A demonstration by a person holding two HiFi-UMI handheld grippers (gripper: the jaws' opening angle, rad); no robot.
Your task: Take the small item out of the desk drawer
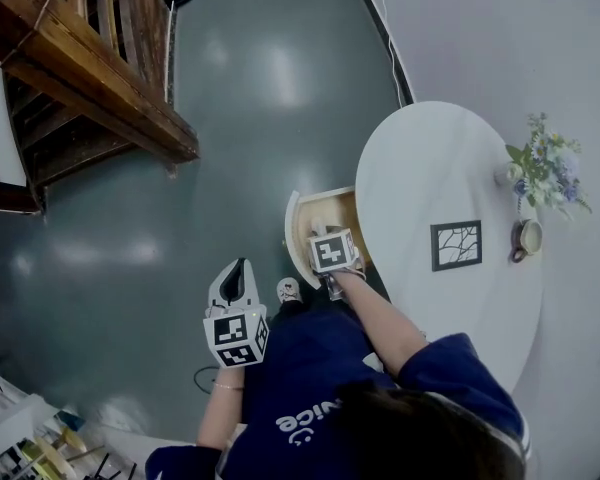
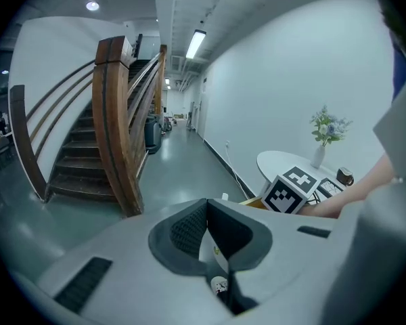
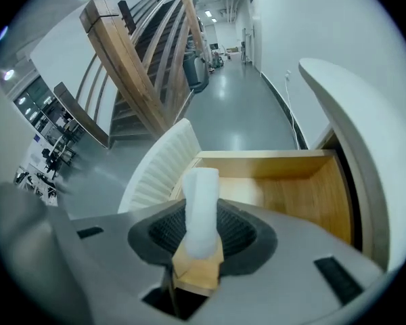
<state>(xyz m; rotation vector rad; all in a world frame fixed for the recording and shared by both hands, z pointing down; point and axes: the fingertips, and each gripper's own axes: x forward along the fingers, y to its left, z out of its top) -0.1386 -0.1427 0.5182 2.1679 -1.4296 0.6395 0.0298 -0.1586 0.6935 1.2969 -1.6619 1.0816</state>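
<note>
White small item (image 3: 201,205) is pinched in the jaws of my right gripper (image 3: 201,235), just above the open wooden drawer (image 3: 291,188). My left gripper (image 2: 206,232) hangs aside, jaws pressed together, empty. I think I am on the lifting-out step. Next I must carry it clear, holding tight.

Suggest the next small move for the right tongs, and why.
Probably lift the right tongs straight up until clear of the open light-wood drawer: they are shut on the small white block with a tan base, and it hangs over the drawer's floor, close to its white ribbed front.
</note>
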